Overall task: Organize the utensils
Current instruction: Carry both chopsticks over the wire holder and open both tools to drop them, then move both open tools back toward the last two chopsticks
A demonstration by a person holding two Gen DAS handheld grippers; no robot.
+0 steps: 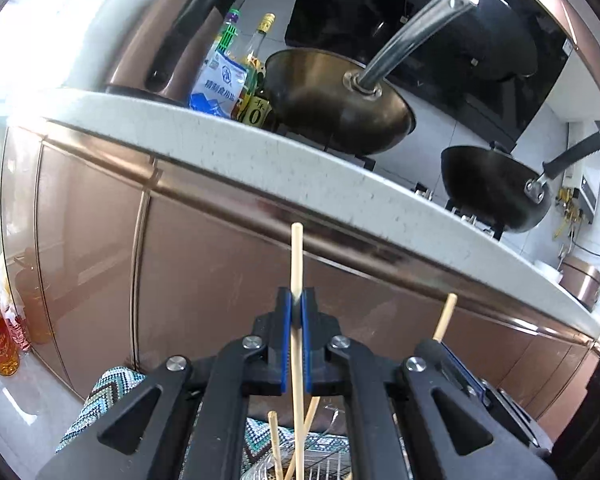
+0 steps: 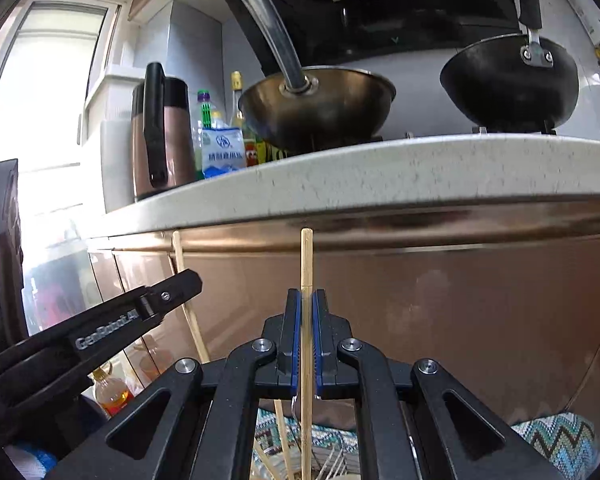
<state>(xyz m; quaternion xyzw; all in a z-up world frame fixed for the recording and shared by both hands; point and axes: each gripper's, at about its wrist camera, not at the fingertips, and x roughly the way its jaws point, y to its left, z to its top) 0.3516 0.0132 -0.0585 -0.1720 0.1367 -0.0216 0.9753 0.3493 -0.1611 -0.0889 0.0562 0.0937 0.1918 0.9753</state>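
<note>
Left wrist view: left gripper (image 1: 297,312) is clamped on a chopstick (image 1: 297,256) standing upright between its pads, above a wire basket (image 1: 320,460). Right gripper (image 2: 307,312) pinches another chopstick (image 2: 306,256) likewise. Carrying step, I judge; next, each stick needs lowering into its holder.

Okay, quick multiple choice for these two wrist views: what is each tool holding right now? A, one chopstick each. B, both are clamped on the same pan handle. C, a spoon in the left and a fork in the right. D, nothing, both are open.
A: the left tool is shut on a chopstick standing upright between its blue pads, and the right tool grips its own wooden stick likewise.
</note>
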